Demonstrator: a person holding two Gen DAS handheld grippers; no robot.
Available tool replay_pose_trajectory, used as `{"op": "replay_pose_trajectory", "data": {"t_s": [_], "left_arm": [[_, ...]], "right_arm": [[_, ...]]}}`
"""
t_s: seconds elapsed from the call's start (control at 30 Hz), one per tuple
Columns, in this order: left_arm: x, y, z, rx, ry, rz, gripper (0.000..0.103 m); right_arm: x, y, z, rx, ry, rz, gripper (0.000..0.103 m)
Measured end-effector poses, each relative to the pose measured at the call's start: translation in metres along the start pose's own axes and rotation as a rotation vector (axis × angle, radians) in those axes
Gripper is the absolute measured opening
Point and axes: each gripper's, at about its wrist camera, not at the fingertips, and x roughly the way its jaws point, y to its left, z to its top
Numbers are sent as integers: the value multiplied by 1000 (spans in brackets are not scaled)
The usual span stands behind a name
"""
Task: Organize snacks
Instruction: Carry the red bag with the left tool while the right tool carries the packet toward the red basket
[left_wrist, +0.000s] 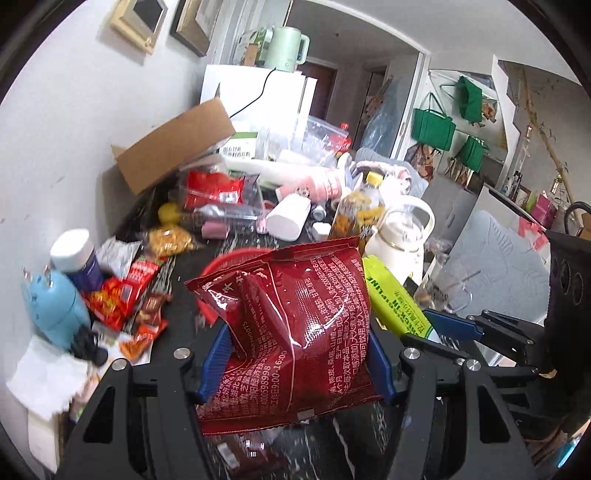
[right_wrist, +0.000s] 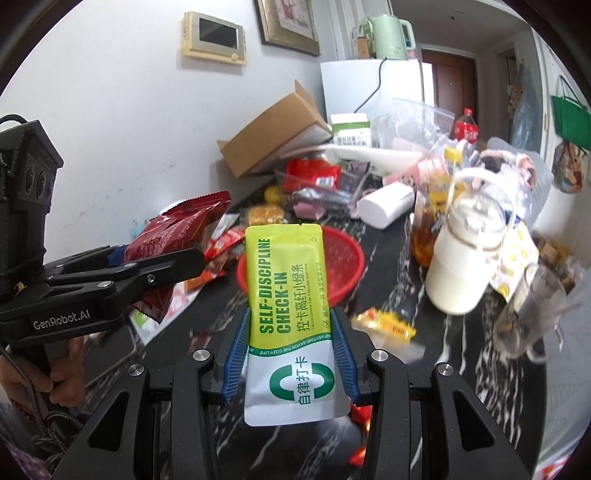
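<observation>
Our left gripper is clenched on a dark red foil snack bag, its blue pads pressing the bag's two sides low on the body, so most of the bag stands free above the jaws and its bottom seam hangs below them. Our right gripper is clamped on a yellow-green and white sachet at its white lower part, with the printed upper half standing upright.

Both packets are in the air on our side of the red basket, which sits on the dark marbled tabletop. We take that basket as the likely place for the snacks, so the step in hand is carrying both over it.

To do it well, we should keep both grips firm. The red bag is slick and puffy and held low, so it may tip or slide if we swing it fast. The grippers are close together, the sachet just beside the red bag, so we should bring them in one after the other and let go only once each packet is low over the basket's rim. The white jug and clear glass mug stand just right of the basket; the right hand should stay clear of them.
</observation>
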Motion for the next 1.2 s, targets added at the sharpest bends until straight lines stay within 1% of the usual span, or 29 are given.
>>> {"op": "replay_pose_trajectory", "data": {"t_s": [0.13,0.4,0.57,0.83,1.07,1.2], "left_arm": [[9,0,19,22,-23,-14,63],[36,6,49,28,-45,-25,63],[59,16,65,28,-47,-1,63],[99,32,83,18,-28,45,63],[132,47,92,2,1,81,63],[148,52,90,14,31,105,63]], "right_arm": [[6,-5,18,-15,-21,-3,43],[29,-19,52,-26,-41,-15,43],[50,-28,74,-34,-44,-24,43],[89,-38,95,-29,-21,-36,43],[119,-49,103,-15,6,-42,43],[137,-53,102,-8,32,-53,43]]}}
